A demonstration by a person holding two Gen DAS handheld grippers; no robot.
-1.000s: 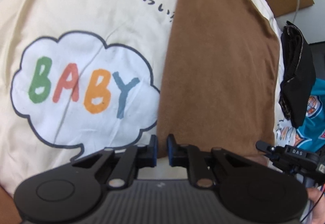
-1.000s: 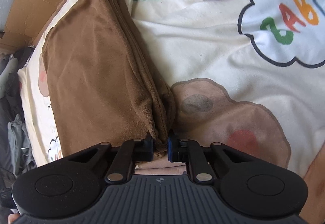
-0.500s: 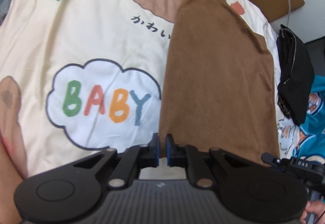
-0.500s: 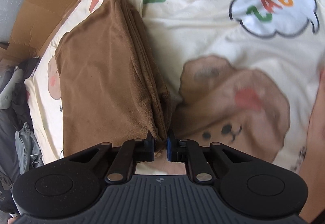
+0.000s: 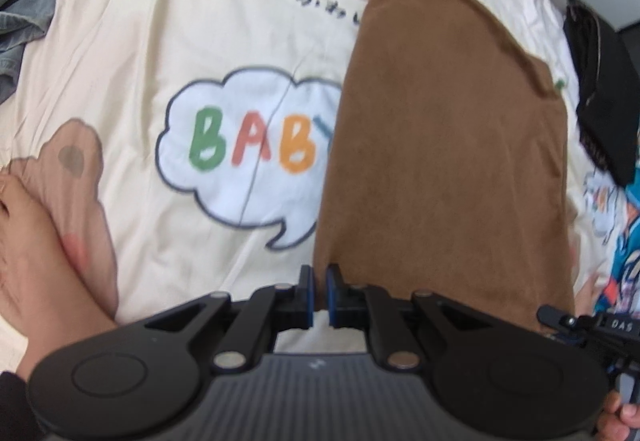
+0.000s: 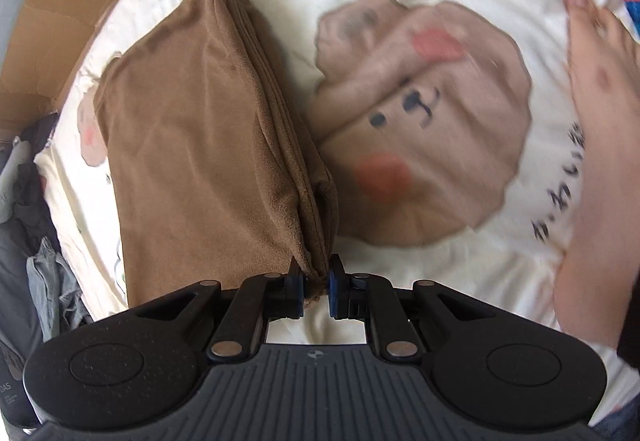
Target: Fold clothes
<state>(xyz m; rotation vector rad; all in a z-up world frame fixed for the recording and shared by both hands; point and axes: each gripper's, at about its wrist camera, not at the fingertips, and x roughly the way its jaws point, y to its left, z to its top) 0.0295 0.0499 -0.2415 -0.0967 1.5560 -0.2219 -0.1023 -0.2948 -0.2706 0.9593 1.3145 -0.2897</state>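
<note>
A folded brown garment lies lengthwise on a cream bedsheet with cartoon prints. In the left wrist view its near left corner sits between the fingers of my left gripper, which is shut on it. The garment's left edge covers the end of the "BABY" cloud print. In the right wrist view the brown garment shows its stacked layers along the right edge. My right gripper is shut on its near right corner, with cloth bunched between the blue pads.
A bare foot rests on the sheet at the left; the foot is at the right in the right wrist view. A black garment, a teal printed cloth, denim and cardboard ring the bed.
Both grippers have drawn back with the brown garment's near corners held. The garment has shifted over the sheet and now overlaps the "Y" of the cloud print; the foot has come into view.
</note>
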